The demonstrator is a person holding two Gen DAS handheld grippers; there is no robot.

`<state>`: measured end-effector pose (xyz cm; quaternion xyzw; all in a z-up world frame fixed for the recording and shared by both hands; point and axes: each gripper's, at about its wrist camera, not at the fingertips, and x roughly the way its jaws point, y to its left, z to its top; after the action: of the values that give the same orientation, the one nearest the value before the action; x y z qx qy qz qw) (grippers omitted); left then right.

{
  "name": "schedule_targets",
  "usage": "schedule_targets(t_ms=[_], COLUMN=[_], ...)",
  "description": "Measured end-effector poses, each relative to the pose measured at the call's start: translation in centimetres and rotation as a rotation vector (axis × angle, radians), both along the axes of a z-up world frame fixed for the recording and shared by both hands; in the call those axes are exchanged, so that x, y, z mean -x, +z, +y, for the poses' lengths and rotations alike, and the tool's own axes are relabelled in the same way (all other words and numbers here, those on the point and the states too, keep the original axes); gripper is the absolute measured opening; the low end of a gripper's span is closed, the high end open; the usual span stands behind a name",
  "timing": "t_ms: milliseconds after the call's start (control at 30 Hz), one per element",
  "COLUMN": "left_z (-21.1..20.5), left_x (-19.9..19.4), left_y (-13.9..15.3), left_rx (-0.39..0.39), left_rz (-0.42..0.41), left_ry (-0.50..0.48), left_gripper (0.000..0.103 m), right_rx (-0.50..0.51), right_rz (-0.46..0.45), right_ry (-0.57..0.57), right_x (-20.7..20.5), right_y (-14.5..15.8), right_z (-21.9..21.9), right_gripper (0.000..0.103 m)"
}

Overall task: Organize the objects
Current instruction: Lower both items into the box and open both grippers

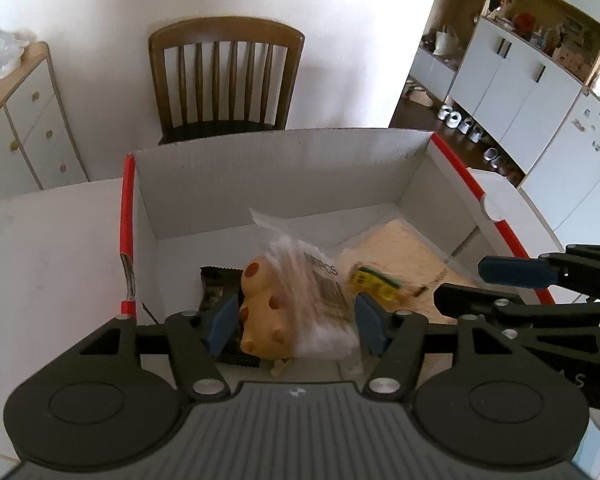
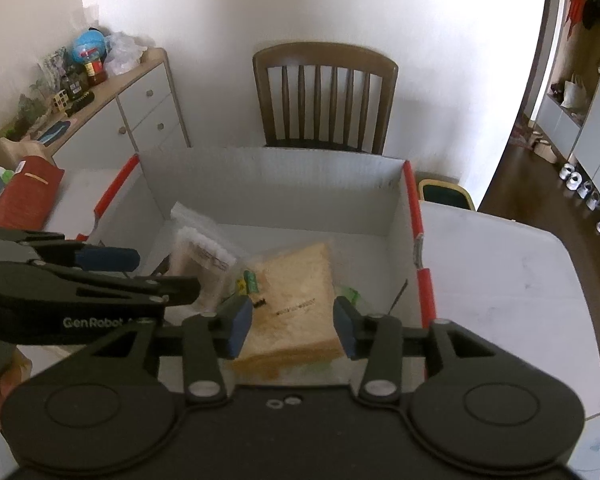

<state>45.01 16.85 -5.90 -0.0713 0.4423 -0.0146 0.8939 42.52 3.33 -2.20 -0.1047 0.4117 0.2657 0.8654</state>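
Note:
A white cardboard box (image 1: 204, 184) with red edges sits on the white table. In it lie a yellow spotted toy (image 1: 260, 320), a clear bag of cotton swabs (image 1: 320, 296), a dark snack packet (image 1: 216, 292) and a bagged slice of bread (image 1: 396, 256). My left gripper (image 1: 296, 322) is open above the toy and swab bag, pads apart on either side. My right gripper (image 2: 294, 326) is open above the bread (image 2: 296, 300); the swab bag (image 2: 198, 256) lies to its left. Each gripper shows in the other's view.
A wooden chair (image 1: 226, 76) stands behind the box against the white wall. A drawer cabinet (image 2: 140, 112) with clutter stands at the left. A red item (image 2: 24, 196) lies on the table's left side. The table (image 2: 500, 280) extends to the right of the box.

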Motion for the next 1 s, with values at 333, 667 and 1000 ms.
schedule_targets(t_ms=[333,667,1000], left_z=[-1.2,-2.8,-4.5], left_x=[2.5,5.9,10.3], left_y=[2.6,5.6,7.8], left_rx=[-0.023,-0.028,-0.024], left_rz=[-0.043,-0.089,-0.128], left_ry=[-0.023,-0.042,-0.066], left_gripper=[0.064,0.064,0.064], right_rx=[-0.021,-0.042,-0.068], right_rz=[-0.034,-0.067,-0.087], right_ry=[0.021,0.037,0.076], right_x=[3.2,6.5,10.5], right_y=[2.2,4.3,5.6], right_z=[-1.8,-3.7,-5.5], right_gripper=[0.048,0.049,0.053])
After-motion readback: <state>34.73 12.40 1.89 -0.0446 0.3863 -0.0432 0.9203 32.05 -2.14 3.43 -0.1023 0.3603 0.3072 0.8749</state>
